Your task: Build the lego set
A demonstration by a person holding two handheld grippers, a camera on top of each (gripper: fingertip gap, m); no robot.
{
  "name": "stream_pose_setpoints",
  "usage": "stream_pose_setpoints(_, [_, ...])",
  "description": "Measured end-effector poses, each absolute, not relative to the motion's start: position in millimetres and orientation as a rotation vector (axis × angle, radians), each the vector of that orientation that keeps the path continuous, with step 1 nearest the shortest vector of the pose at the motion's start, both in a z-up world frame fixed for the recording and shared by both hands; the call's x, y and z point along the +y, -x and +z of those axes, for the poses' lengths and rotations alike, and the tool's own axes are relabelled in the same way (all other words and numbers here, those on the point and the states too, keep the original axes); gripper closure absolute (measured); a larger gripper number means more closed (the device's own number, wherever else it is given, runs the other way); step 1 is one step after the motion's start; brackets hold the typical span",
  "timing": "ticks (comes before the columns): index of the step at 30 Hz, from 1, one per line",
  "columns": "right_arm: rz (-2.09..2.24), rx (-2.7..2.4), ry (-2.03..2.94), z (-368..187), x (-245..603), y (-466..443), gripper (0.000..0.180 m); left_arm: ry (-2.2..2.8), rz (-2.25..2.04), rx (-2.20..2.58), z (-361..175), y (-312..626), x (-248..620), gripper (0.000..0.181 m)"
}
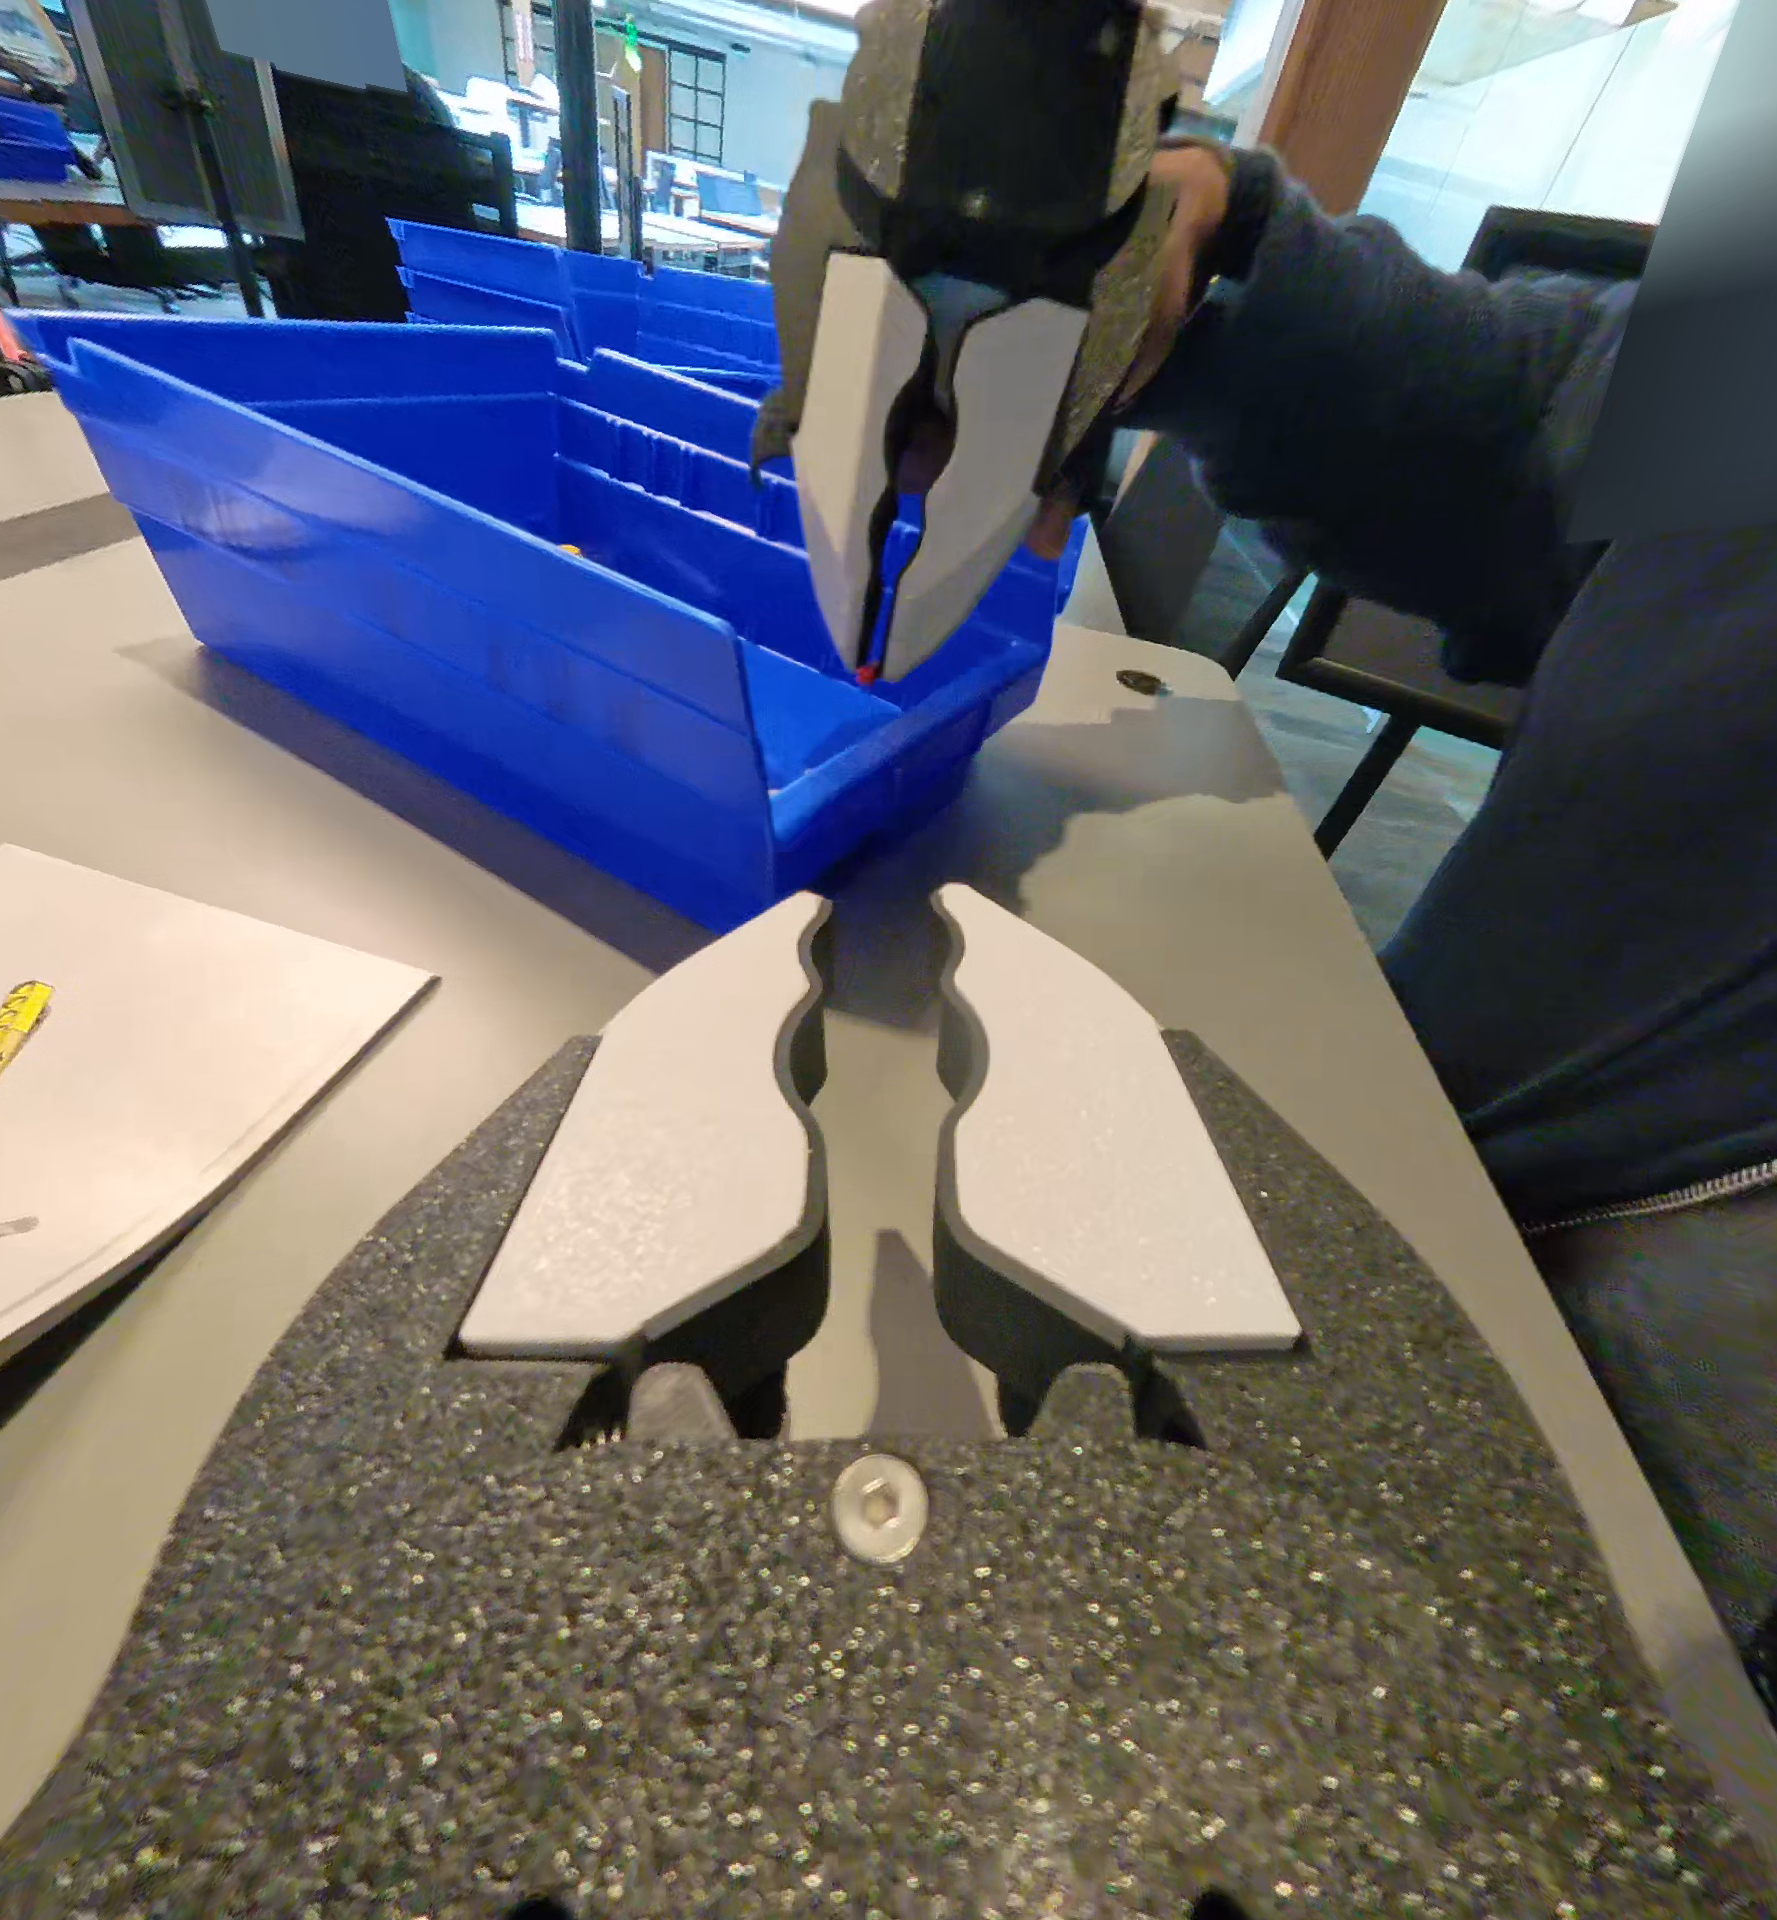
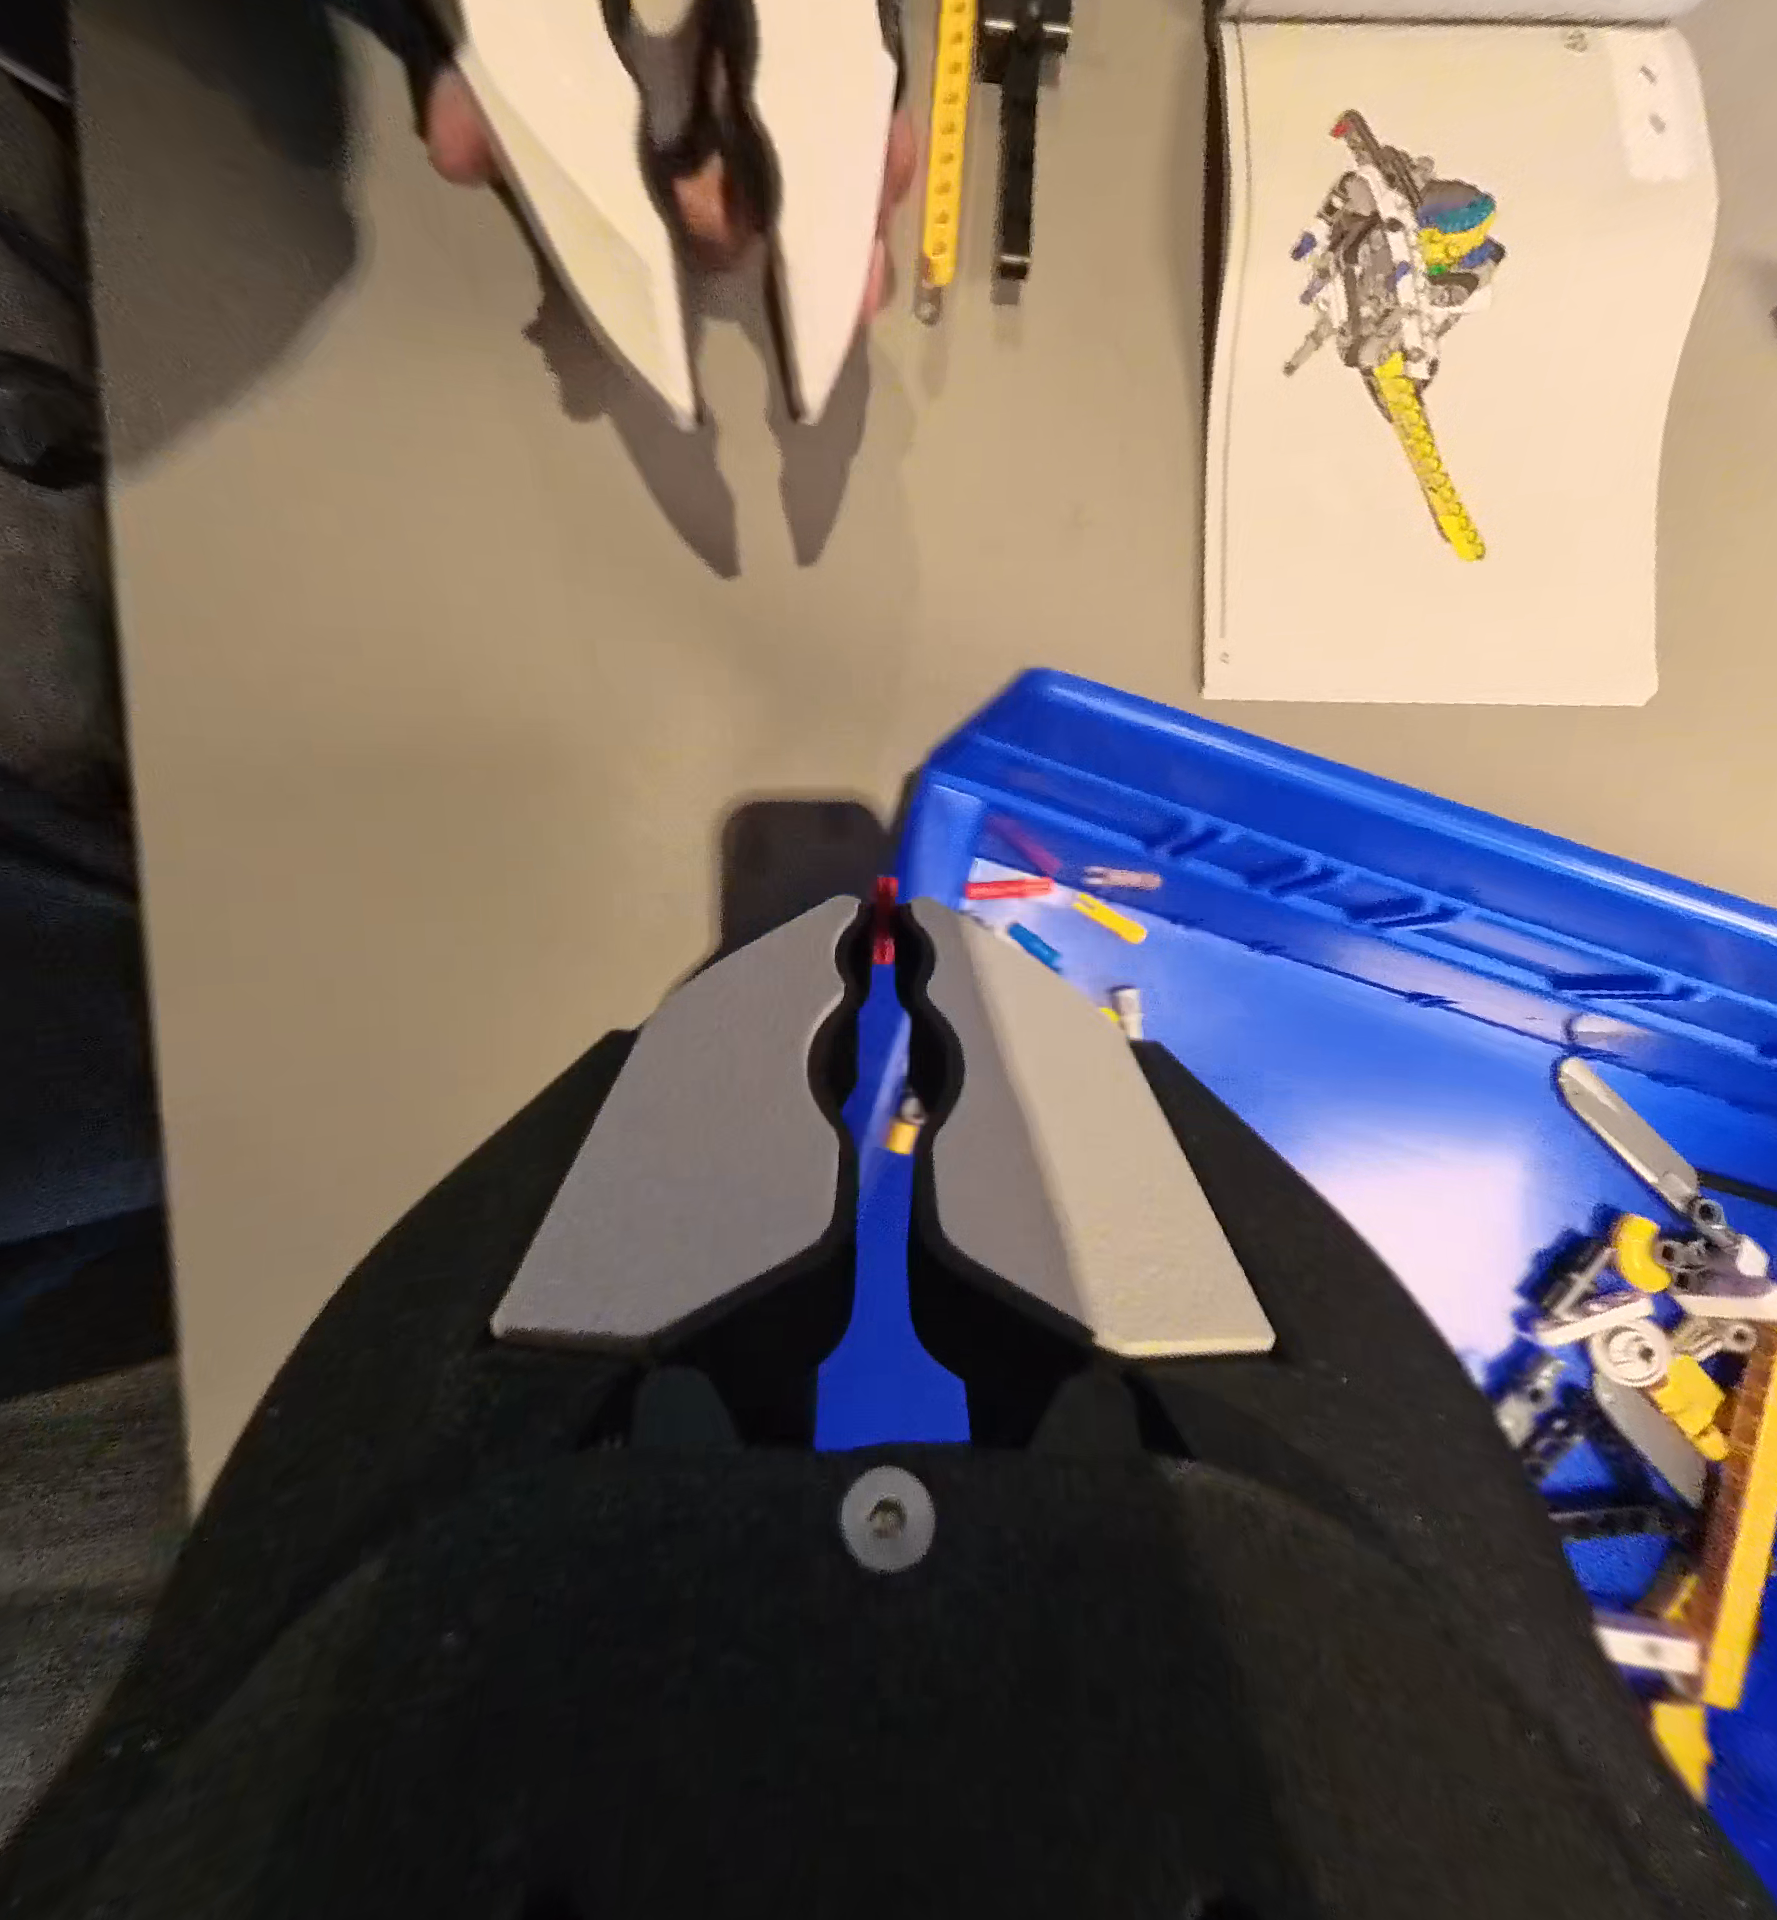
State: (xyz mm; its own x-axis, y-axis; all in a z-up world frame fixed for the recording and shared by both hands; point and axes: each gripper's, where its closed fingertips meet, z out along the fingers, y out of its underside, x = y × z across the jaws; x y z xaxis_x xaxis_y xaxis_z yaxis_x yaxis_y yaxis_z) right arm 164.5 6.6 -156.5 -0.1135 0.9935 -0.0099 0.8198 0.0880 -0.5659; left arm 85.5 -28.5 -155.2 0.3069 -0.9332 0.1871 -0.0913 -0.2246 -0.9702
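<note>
The left gripper [image 1: 879, 914] lay low and level, fingers parted. The right gripper [image 2: 884, 914] pointed steeply downward, its tips pinched nearly together.

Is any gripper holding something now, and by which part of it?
The right gripper pinches a small red pin at its tips, gripping its middle. The left gripper holds nothing.

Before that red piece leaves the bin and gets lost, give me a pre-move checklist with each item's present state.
1. Right gripper shut on the red pin: ok.
2. Pin held only at the fingertips, grip security: cannot tell.
3. Right gripper clear of the blue bin wall: cannot tell; it hangs at the bin's corner.
4. Left gripper open and empty, ready to help: ok.
5. Instruction sheet in view on the table: ok.
6. Yellow beam on the table, free to pick: ok.
</note>
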Motion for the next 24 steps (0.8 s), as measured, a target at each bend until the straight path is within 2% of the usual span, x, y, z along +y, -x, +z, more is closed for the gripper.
stream_pose_setpoints(5, [0.713, -1.968, 1.808, -159.7, -34.3, -143.7, 0.176, 1.575, -1.033, 0.983, -155.9, -81.1, -40.1, 0.164])
stream_pose_setpoints(11, [0.755, -1.959, 1.751, -189.6, -74.5, -88.8, 0.176, 1.576, -0.976, 0.955, -155.1, -65.7, -40.9, 0.164])
stream_pose_setpoints(24, [0.625, -1.996, 1.714, -240.0, -70.3, -44.7, 0.176, 1.505, -0.99, 0.756, -136.2, -44.8, -26.3, 0.165])
